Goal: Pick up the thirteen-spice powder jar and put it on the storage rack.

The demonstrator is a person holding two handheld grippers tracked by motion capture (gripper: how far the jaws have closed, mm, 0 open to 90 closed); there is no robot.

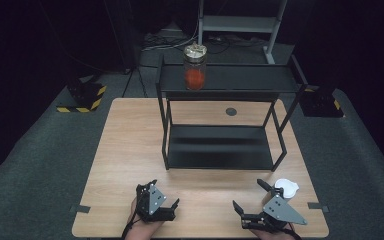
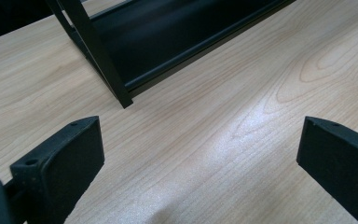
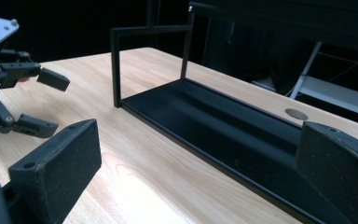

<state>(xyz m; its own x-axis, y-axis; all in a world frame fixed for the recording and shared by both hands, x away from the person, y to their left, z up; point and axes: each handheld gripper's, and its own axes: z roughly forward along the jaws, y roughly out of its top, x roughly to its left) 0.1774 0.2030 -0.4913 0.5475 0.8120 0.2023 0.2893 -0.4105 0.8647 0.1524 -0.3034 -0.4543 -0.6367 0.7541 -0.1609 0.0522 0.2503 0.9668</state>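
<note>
Nothing picked up yet. Left gripper (image 1: 163, 204) and right gripper (image 1: 252, 200) both spread wide and empty, parked low near the table's (image 1: 130, 150) front edge. White-lidded cup (image 1: 285, 190) just beside the right gripper, untouched. Jar (image 1: 195, 66) up on the black shelf rack (image 1: 220, 155). Plenty of bare wood between grippers; rack legs ahead worth avoiding.

Hands (image 1: 142, 227) cut by btm edge; white cup (image 1: 286, 189) partly behind right gripper (image 1: 254, 201).
</note>
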